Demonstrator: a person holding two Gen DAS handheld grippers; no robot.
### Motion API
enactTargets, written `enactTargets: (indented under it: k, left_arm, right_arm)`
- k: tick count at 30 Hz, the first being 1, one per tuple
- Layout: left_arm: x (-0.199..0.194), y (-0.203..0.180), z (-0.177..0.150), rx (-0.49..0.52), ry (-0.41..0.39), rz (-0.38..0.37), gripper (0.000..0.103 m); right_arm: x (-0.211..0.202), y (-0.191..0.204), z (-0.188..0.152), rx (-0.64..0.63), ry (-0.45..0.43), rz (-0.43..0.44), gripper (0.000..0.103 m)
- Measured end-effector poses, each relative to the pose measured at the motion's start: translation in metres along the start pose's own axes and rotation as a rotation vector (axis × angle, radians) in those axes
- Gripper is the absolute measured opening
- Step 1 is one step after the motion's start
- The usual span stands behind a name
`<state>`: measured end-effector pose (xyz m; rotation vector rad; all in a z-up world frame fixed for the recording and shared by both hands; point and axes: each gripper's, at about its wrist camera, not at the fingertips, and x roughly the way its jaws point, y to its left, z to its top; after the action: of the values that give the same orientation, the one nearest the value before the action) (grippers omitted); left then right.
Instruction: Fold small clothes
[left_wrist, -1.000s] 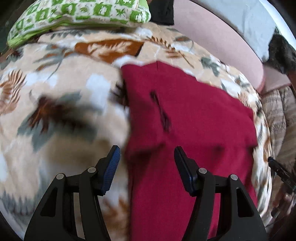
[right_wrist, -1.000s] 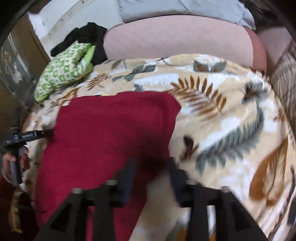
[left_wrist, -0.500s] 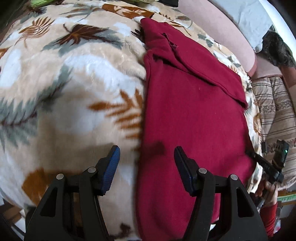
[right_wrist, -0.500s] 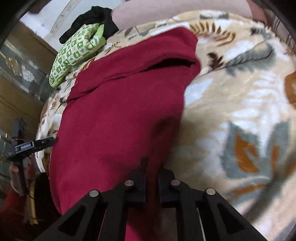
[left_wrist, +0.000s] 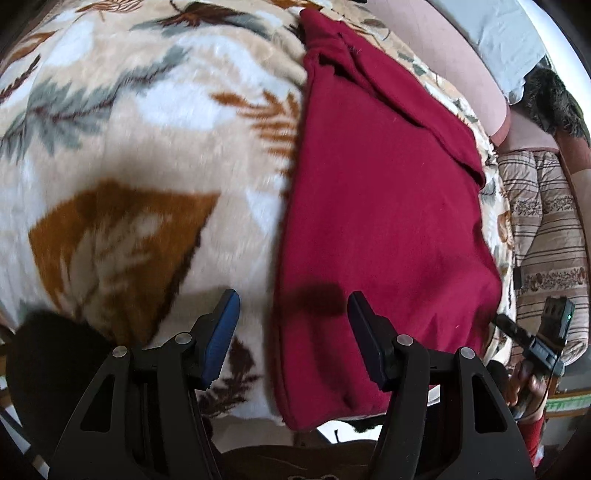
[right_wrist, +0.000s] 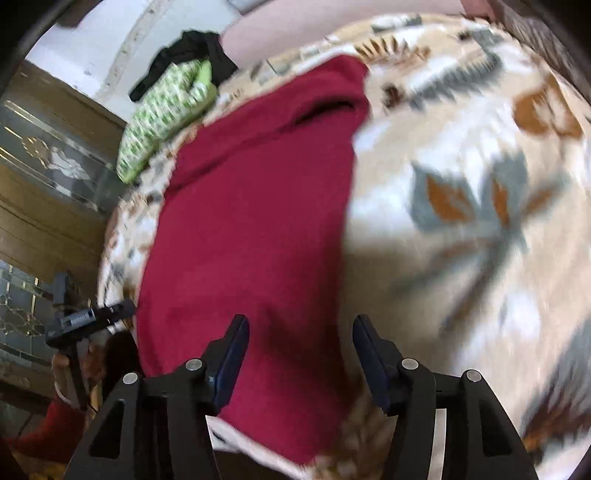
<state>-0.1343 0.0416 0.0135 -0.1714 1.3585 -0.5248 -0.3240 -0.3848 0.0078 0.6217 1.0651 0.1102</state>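
1. a dark red knit garment (left_wrist: 388, 206) lies folded into a long strip on a cream fleece blanket printed with rust and grey leaves (left_wrist: 122, 155); its near end reaches the blanket's near edge.
2. at the garment's far end a folded-over flap with a raised seam crosses it at a slant.
3. the left gripper (left_wrist: 291, 321) hangs over the garment's near left edge, its blue-padded fingers (left_wrist: 221, 332) spread apart with nothing pinched; one finger sits over the blanket, the other over the red cloth.
4. the right gripper (right_wrist: 299, 347) hangs over the garment's near right edge; its jaws are opening, and the red cloth shows below the gap without the pads pressing it.
5. in the right wrist view, a green and white patterned cushion (right_wrist: 166, 114) sits past the garment's far end, with a black cloth (right_wrist: 184, 55) behind it.
6. a striped beige cover (left_wrist: 543, 236) lies beside the blanket in the left wrist view.
7. a hand (left_wrist: 528, 384) at the left view's right edge grips the other tool's handle.
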Motion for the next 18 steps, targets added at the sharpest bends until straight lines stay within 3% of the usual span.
enactTargets:
  k: [4, 9, 12, 14, 18]
  left_arm:
    - [-0.001, -0.003, -0.010, 0.001, -0.005, 0.004, 0.061]
    - [0.003, -0.007, -0.022, 0.015, 0.007, 0.007, 0.061]
    - [0.004, -0.011, -0.028, 0.032, 0.007, 0.015, 0.061]
    - [0.005, -0.012, -0.031, 0.028, 0.017, 0.003, 0.061]
    - [0.007, -0.009, -0.038, 0.012, 0.027, -0.014, 0.061]
  right_arm:
    - [0.008, -0.007, -0.022, 0.065, 0.021, 0.049, 0.056]
    - [0.011, 0.007, -0.033, 0.029, -0.001, 0.087, 0.056]
    - [0.016, 0.017, -0.033, -0.060, 0.012, 0.033, 0.038]
    - [0.012, 0.015, -0.031, -0.061, 0.015, 0.016, 0.008]
    - [-0.003, 0.000, -0.032, -0.031, 0.006, -0.031, 0.008]
